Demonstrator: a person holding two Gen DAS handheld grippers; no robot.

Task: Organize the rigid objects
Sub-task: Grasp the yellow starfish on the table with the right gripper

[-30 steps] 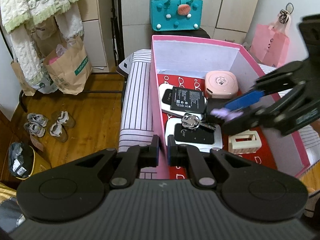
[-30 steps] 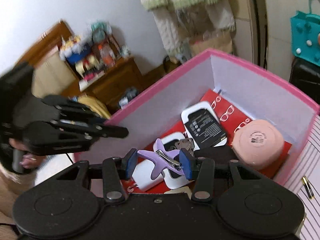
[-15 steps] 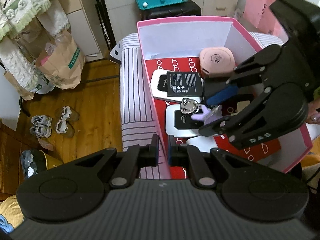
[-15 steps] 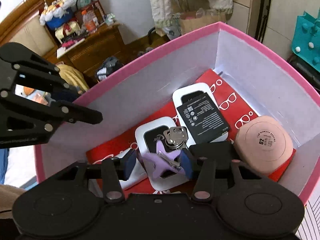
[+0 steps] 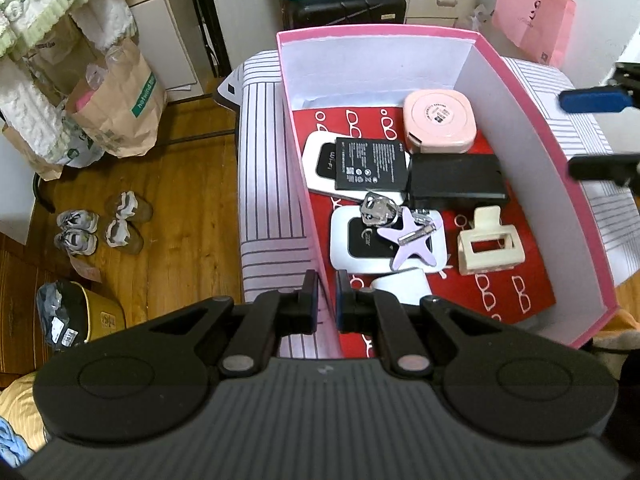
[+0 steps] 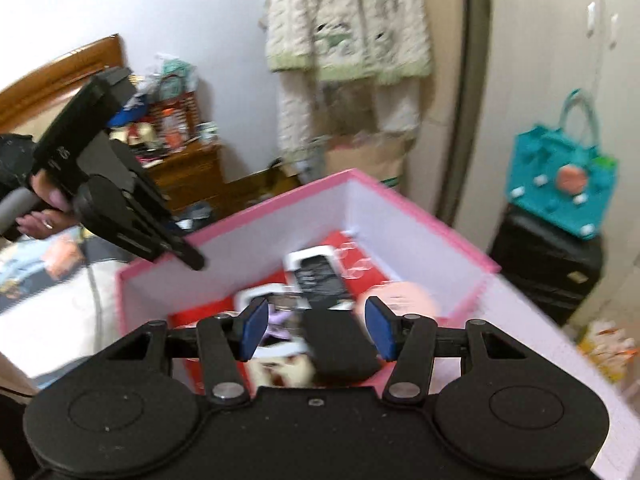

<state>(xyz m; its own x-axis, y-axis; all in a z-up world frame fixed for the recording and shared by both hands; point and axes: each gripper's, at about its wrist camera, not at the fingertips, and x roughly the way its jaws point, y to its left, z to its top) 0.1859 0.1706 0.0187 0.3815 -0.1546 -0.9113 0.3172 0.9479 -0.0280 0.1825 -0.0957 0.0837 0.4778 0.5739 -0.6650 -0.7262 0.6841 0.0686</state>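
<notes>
the star clip lies in the pink box, on a white router beside the keys. the right claw is spread and empty above the box; the left claw pinches the box's near-left wall.

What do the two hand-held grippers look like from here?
Both are matte black with two round discs and linkage arms. The right hand-held gripper has blue pads; the left hand-held gripper has dark pads. A ring shows on the hand holding the left one.
</notes>
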